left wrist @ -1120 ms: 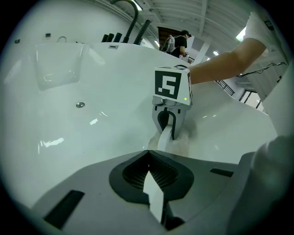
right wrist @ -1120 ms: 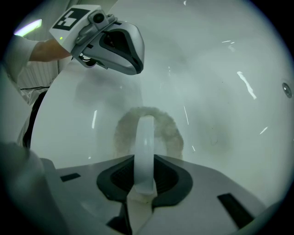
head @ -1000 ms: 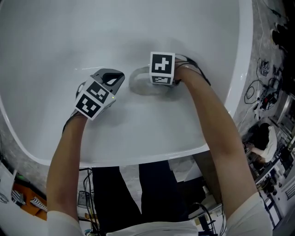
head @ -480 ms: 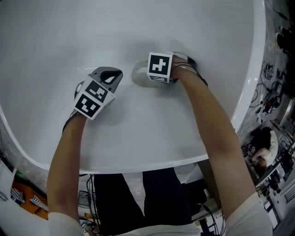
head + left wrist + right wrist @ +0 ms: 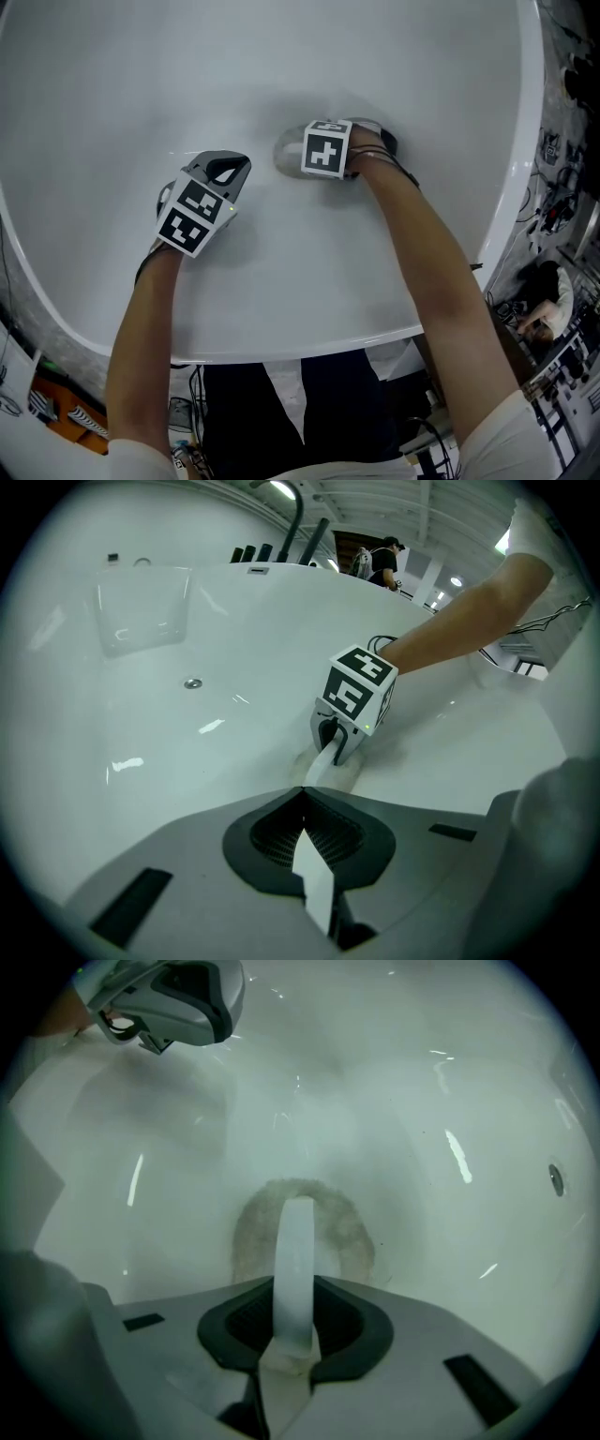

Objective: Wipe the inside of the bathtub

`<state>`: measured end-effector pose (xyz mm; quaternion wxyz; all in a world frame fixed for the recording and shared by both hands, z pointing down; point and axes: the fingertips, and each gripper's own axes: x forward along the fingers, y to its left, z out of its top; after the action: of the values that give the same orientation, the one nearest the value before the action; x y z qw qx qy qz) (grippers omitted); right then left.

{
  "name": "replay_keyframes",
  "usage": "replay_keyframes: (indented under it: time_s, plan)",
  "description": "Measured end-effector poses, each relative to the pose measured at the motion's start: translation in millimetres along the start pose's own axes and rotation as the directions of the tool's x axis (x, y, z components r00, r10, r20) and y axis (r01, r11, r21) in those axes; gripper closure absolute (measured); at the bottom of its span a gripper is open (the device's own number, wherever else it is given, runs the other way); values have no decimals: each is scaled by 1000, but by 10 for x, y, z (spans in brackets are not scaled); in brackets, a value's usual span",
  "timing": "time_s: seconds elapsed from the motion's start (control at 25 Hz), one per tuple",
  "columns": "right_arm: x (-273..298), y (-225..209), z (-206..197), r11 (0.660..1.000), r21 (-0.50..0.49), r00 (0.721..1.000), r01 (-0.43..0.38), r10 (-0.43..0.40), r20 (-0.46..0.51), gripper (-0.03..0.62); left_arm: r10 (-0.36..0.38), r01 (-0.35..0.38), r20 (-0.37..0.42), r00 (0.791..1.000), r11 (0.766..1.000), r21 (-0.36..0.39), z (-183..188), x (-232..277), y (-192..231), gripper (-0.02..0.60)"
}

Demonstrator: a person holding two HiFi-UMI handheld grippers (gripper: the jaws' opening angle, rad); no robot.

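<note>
Bathtub (image 5: 141,75), glossy white, round pad (image 5: 352,1237) inside

The left gripper (image 5: 223,171) and right gripper (image 5: 292,153) are grey, each bearing a white cube (image 5: 194,214) with black square markers. Black cables (image 5: 398,155) cross the right wrist. Short white sleeves (image 5: 525,422).

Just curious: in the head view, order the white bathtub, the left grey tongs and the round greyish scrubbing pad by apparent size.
1. white bathtub
2. left grey tongs
3. round greyish scrubbing pad, partly hidden by the right tongs, so less sure
</note>
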<state>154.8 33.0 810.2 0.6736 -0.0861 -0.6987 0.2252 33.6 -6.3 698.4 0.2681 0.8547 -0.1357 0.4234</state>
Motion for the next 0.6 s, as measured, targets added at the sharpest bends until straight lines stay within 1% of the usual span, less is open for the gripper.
replay_keyframes:
  time_s: [0.16, 0.24, 0.6]
  plan:
    - [-105, -64, 16, 996, -28, 996, 86, -86, 7, 500, 10, -10, 6, 1000, 1000, -2, 38, -86, 19, 574]
    - [-170, -54, 18, 993, -29, 994, 112, -111, 17, 500, 14, -14, 11, 1000, 1000, -3, 72, -147, 10, 574]
    - [-555, 70, 212, 978, 97, 976, 186, -195, 99, 500, 43, -42, 42, 998, 999, -14, 155, -659, 66, 574]
